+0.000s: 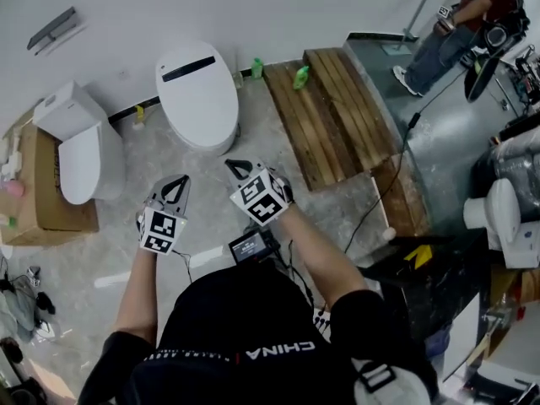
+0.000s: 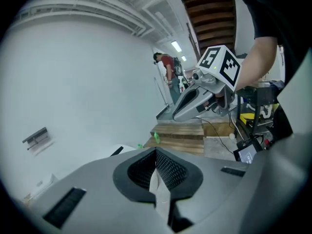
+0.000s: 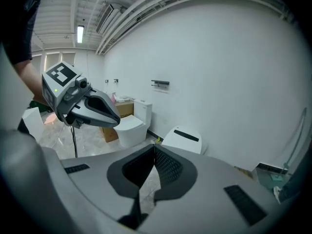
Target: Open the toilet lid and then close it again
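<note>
A white smart toilet (image 1: 198, 95) with a black strip on its lid stands against the far wall, lid down. It also shows in the right gripper view as the toilet (image 3: 183, 139), and a sliver of it in the left gripper view as the toilet (image 2: 124, 148). My left gripper (image 1: 182, 180) and right gripper (image 1: 231, 164) hang side by side in the air, short of the bowl, both pointing at it. Each one is shut with nothing between its jaws. My left gripper (image 2: 156, 151) sees the other at its upper right. My right gripper (image 3: 155, 148) sees its partner at the left.
A second white toilet (image 1: 80, 154) with a tank stands to the left beside a cardboard box (image 1: 42, 201). A wooden pallet (image 1: 337, 112) with a green bottle (image 1: 301, 77) lies to the right. A person (image 1: 456, 24) stands at the far right, and a cable crosses the floor.
</note>
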A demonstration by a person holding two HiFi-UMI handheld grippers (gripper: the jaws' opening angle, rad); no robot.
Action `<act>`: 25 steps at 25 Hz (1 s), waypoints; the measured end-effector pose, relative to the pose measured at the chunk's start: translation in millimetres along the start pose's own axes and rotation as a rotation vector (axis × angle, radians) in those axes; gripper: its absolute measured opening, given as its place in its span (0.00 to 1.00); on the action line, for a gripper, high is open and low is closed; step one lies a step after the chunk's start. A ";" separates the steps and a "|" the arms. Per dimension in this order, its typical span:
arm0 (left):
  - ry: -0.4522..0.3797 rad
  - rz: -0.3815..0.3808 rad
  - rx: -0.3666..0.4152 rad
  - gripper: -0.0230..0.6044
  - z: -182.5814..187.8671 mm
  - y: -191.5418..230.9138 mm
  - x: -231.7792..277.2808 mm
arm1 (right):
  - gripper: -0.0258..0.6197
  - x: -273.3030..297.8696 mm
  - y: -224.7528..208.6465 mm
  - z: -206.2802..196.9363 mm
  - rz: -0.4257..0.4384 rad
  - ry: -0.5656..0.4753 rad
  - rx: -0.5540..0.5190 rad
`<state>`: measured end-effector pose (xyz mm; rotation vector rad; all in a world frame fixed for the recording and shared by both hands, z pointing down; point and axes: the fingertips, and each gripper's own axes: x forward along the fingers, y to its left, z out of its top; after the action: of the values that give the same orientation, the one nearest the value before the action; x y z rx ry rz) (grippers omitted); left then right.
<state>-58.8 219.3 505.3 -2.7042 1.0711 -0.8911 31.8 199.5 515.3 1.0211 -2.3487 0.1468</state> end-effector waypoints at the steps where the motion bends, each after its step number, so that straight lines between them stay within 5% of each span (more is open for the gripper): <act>1: 0.002 0.010 -0.012 0.05 6.6 9.2 12.6 | 0.06 8.3 -14.7 4.4 0.013 -0.001 -0.004; 13: 0.056 0.122 -0.069 0.05 53.4 94.5 121.8 | 0.06 82.4 -131.1 34.6 0.159 -0.009 -0.041; 25: 0.067 0.114 -0.055 0.05 54.6 134.4 156.5 | 0.06 126.4 -157.5 58.1 0.166 -0.027 -0.022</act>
<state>-17.5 10.1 496.6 -2.6422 1.2665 -0.9524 46.6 -10.1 516.3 0.8215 -2.4535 0.1704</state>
